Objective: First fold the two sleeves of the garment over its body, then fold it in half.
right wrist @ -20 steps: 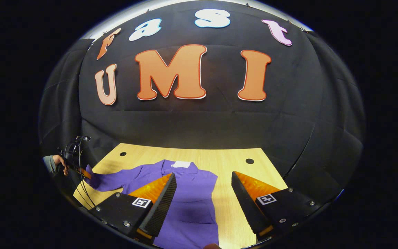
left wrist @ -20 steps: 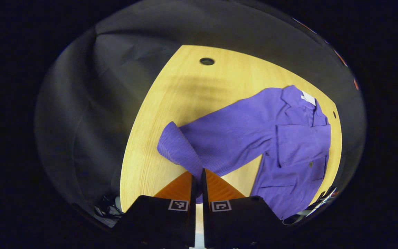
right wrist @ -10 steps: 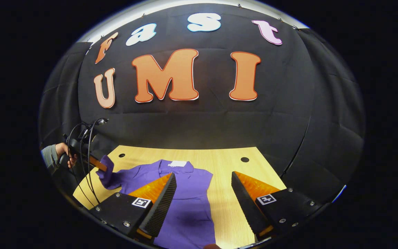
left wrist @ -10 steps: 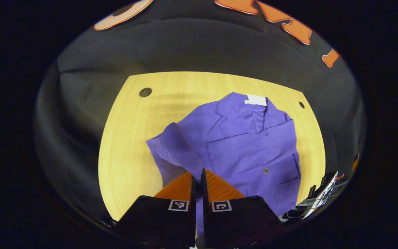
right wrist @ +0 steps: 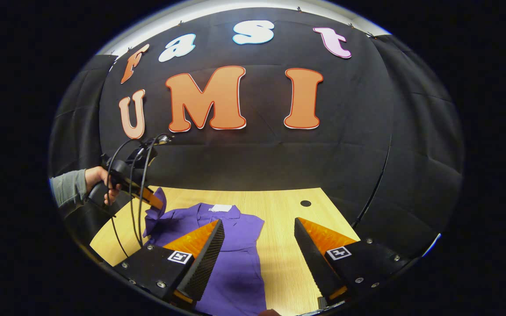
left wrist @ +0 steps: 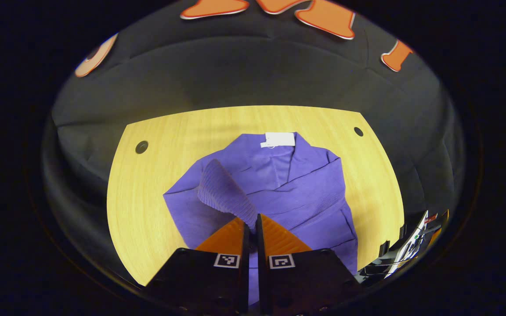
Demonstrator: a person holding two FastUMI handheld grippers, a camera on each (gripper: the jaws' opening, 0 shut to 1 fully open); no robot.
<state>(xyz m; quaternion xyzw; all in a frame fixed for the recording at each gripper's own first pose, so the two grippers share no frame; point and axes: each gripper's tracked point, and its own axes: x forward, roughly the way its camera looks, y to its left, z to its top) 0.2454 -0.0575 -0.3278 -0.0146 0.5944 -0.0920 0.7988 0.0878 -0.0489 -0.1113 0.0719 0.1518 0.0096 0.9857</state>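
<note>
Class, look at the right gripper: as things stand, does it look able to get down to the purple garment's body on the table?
Probably yes. The right gripper hangs open right over the purple garment with nothing between them. The left gripper, shut on the sleeve, is off to one side.

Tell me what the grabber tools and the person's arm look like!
Each gripper, the left gripper and the right gripper, has two wedge-shaped fingers on black blocks, each block bearing a small square black-and-white marker. The right one's fingers have ridged inner faces. Black cables loop off the left gripper. The person wears a grey sleeve.
</note>
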